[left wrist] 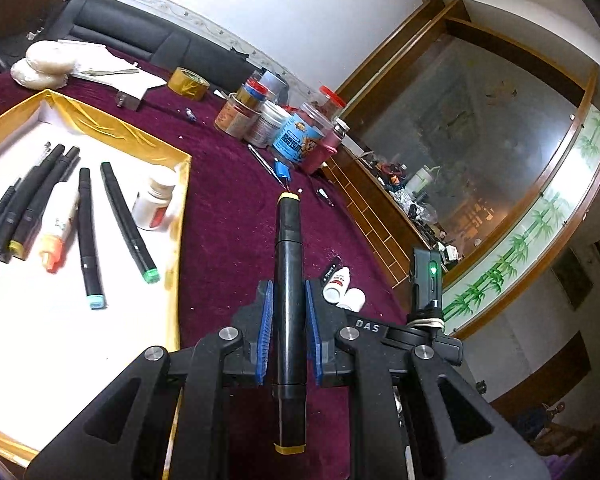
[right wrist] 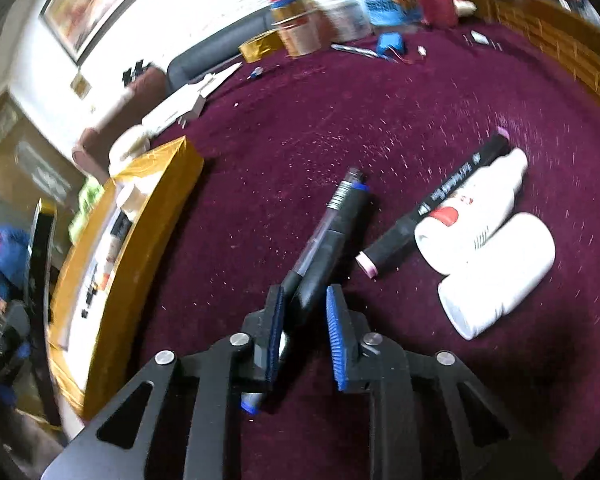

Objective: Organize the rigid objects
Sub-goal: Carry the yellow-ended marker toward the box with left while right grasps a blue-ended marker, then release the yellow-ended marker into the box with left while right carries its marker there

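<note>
Between our left gripper's (left wrist: pixel 287 340) blue pads sits a black marker (left wrist: pixel 288 280) with yellow ends, clamped at mid-barrel and pointing straight ahead. Off to that gripper's left lies the gold-rimmed tray (left wrist: pixel 182 200), with several markers and a small white bottle already on its white floor. Just right of the fingertips two more white bottles (left wrist: pixel 342 288) lie on the maroon cloth.

Our right gripper (right wrist: pixel 306 312) is narrow around a blue-capped marker (right wrist: pixel 332 236) and a clear pen (right wrist: pixel 324 224) that lie together. The view is blurred, so we cannot tell whether the pads bite one barrel or both. Ahead and to its right a pink-tipped marker (right wrist: pixel 436 200) leans against two white bottles (right wrist: pixel 488 248); the tray (right wrist: pixel 140 240) is off to its left.

To do this well, we judge the left marker should swing left over the rim and be laid parallel to the others. On the right we should lift slowly, since a half-caught pen could slip.
</note>
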Demonstrator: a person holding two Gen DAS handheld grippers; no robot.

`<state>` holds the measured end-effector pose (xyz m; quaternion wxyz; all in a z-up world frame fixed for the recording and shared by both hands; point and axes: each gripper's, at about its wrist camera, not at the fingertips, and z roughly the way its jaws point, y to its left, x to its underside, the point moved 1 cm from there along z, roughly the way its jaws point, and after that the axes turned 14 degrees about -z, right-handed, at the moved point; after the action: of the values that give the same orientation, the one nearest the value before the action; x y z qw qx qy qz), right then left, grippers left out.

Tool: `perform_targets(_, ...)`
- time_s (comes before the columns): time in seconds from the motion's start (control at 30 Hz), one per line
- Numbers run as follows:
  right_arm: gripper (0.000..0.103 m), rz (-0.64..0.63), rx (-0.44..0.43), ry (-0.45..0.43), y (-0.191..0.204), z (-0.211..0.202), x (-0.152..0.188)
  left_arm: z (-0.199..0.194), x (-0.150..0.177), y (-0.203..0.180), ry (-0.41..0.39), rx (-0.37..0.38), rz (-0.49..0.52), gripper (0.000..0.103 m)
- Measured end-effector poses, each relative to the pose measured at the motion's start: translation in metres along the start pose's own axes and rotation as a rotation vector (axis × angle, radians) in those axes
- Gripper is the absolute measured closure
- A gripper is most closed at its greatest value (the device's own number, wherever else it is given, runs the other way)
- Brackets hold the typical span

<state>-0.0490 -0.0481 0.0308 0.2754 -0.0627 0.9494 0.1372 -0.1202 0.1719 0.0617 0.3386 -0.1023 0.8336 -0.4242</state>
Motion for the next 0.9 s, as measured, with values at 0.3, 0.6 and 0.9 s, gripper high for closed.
perform_targets(0.3,0.085,-0.021,0.088,0.004,0.001,0.0,0.001,-0.002,-0.002,0.006,0.001,-0.01,-0.023,0.09)
perform_targets(0.6,0.09,0.02,0.023,-0.051,-0.011,-0.01,-0.002,-0.062,-0.029,0.048,-0.131,-0.141,-0.074,0.09)
perform_targets(0.9,0.09,0.073,-0.209,-0.101,0.005,-0.036,-0.014,-0.088,-0.059,0.121,-0.161,-0.388,-0.213,0.089)
